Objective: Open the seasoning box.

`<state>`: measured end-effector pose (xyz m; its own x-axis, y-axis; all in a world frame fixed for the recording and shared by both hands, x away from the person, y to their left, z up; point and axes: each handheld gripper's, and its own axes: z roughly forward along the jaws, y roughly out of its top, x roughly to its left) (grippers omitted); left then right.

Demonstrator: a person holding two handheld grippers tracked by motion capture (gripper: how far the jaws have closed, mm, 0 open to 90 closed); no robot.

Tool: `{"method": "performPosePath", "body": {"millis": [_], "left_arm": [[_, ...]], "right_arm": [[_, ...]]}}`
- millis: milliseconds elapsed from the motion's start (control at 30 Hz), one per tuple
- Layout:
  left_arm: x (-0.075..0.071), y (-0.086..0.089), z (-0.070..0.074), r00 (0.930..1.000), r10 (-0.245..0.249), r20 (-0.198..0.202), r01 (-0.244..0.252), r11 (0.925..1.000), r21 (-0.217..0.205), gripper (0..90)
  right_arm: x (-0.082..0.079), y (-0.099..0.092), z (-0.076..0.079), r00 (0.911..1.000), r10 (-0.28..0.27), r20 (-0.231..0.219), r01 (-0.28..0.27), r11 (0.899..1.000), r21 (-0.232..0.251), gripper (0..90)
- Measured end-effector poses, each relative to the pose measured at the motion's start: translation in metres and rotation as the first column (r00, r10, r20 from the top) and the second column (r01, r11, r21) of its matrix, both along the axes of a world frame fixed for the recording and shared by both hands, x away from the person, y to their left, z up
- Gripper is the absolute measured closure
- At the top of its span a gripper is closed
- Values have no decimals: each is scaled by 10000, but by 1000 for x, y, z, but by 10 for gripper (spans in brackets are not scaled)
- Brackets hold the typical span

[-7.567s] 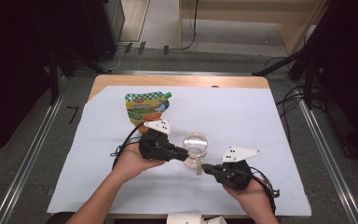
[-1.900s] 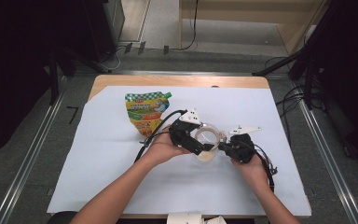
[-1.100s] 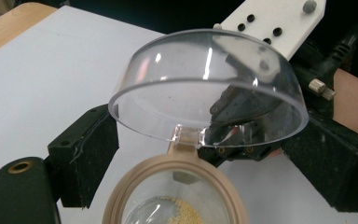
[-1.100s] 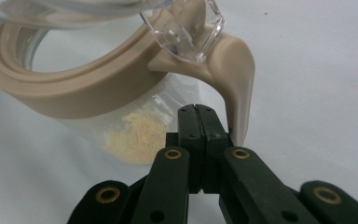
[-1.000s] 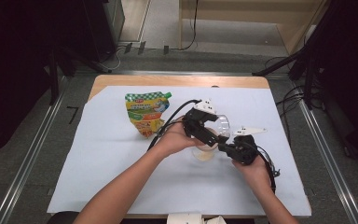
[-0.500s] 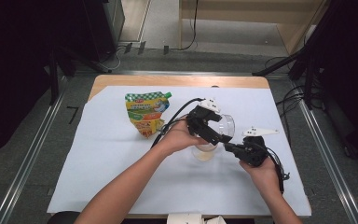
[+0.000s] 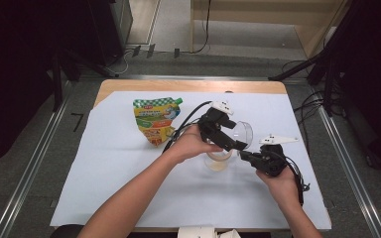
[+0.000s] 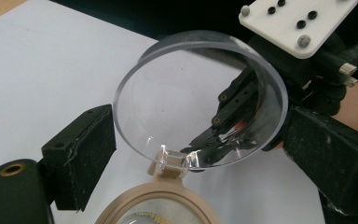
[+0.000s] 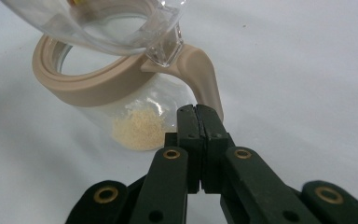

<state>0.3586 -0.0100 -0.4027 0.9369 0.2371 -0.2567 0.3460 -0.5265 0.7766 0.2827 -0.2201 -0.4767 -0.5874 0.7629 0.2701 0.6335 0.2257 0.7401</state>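
Observation:
A glass jar with a beige collar stands mid-table on the white sheet. A little beige powder lies in its bottom. Its clear round lid is swung up on its hinge. My left gripper reaches in from the left, and its pads sit against the edges of the lid. My right gripper comes in from the right with its jaws pressed together. In the right gripper view its tips are right at the lower end of the beige handle.
A green and yellow spouted pouch lies flat to the left of the jar. The white sheet covers most of the wooden table. Cables trail from both grippers. Dark stands and metal rails flank the table.
My left gripper came from the jar's left onto the lid and swung it up to the right. Over the last second the right gripper has drawn slightly right, and the lid has stayed up.

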Motion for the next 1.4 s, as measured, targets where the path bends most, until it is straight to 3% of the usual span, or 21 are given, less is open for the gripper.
{"method": "performPosePath", "body": {"millis": [267, 367, 400, 433, 533, 567, 633, 733, 833, 867, 967, 1267, 1400], "left_arm": [[-7, 15, 14, 9999, 111, 63, -112, 9998, 184, 131], [-9, 20, 17, 9999, 134, -80, -132, 9998, 169, 163], [-11, 25, 18, 9993, 18, -384, -13, 9999, 134, 163], [-14, 29, 19, 9988, -11, -496, 21, 9998, 199, 238], [-20, 35, 19, 9992, -49, -402, 60, 9996, 269, 284], [-22, 38, 19, 9994, -71, -353, 80, 9997, 241, 350], [-27, 46, 19, 9997, 112, -232, -110, 9999, 101, 386], [-30, 53, 17, 9975, 632, -328, -620, 9974, 381, 385], [-28, 65, 15, 9922, 448, -1159, -414, 9986, 316, 423], [-28, 72, 13, 9909, 468, -1261, -441, 9987, 244, 436], [-28, 81, 14, 9926, 610, -1054, -560, 9972, 502, 428], [-28, 118, 24, 9841, 1184, -1327, -1174, 9930, 157, 459], [-28, 134, 29, 9816, 1437, -1256, -1440, 9896, 63, 476]], "right_arm": [[-8, 1, 7, 9998, 52, 182, -51, 10000, -52, 892], [-14, 3, 11, 9993, 190, 319, -187, 9998, -88, 881], [-15, 4, 12, 9990, 237, 381, -235, 9997, -60, 875], [-21, 9, 14, 9981, 417, 447, -413, 9991, -114, 855], [-24, 13, 15, 9971, 564, 511, -556, 9983, -157, 838], [-27, 16, 16, 9960, 703, 558, -694, 9974, -186, 824], [-32, 23, 18, 9945, 879, 572, -869, 9960, -193, 814], [-37, 29, 21, 9920, 1079, 652, -1071, 9941, -166, 779], [-40, 33, 22, 9909, 1202, 609, -1202, 9927, -40, 749], [-42, 36, 21, 9894, 1373, 465, -1380, 9904, 120, 699], [-42, 42, 18, 9887, 1494, 76, -1496, 9879, 417, 613], [-44, 57, 14, 9798, 1977, 294, -1992, 9779, 636, 506], [-45, 64, 13, 9752, 2185, 345, -2200, 9744, 468, 495]]}}
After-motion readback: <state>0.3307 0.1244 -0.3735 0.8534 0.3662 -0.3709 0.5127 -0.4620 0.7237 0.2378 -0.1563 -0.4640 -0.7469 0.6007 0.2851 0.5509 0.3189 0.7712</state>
